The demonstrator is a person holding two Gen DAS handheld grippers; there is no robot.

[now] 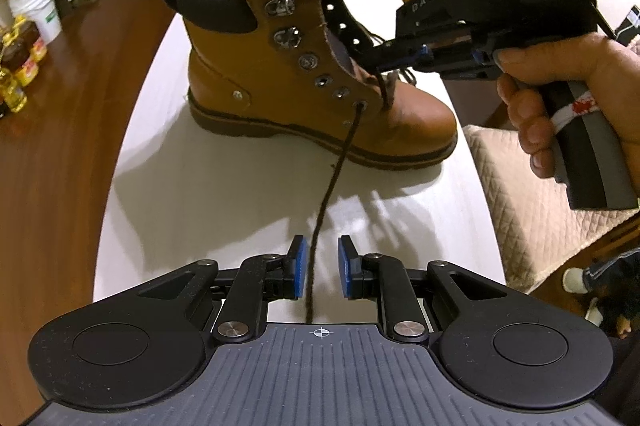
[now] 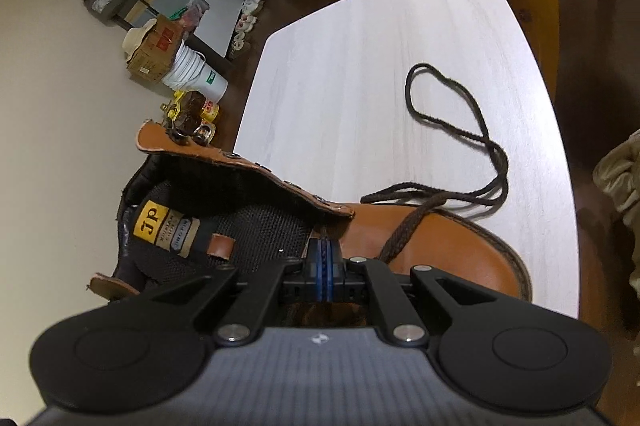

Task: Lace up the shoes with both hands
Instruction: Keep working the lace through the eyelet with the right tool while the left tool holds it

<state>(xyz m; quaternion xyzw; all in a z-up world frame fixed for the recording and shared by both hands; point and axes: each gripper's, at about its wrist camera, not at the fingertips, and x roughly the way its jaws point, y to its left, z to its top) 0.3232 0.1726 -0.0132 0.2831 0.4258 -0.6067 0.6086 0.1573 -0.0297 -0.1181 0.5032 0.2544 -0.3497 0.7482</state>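
In the left wrist view a tan leather lace-up boot [image 1: 312, 66] stands on the white table [image 1: 200, 206], its brown lace [image 1: 332, 182] running from the lowest eyelet down between the blue pads of the left gripper [image 1: 322, 264], which are parted and not pressing it. The right gripper [image 1: 378, 60], held by a hand [image 1: 560, 98], reaches in at the boot's tongue. In the right wrist view its pads [image 2: 322, 258] are clenched together over the open boot [image 2: 440, 246], and whether they pinch the lace [image 2: 452, 130] looped on the table [image 2: 360, 66] cannot be told.

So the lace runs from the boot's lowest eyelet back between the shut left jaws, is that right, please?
Not quite: the left gripper is open. The left wrist view shows its blue pads apart, with the lace running from the boot's lowest eyelet back between them, seemingly untouched.
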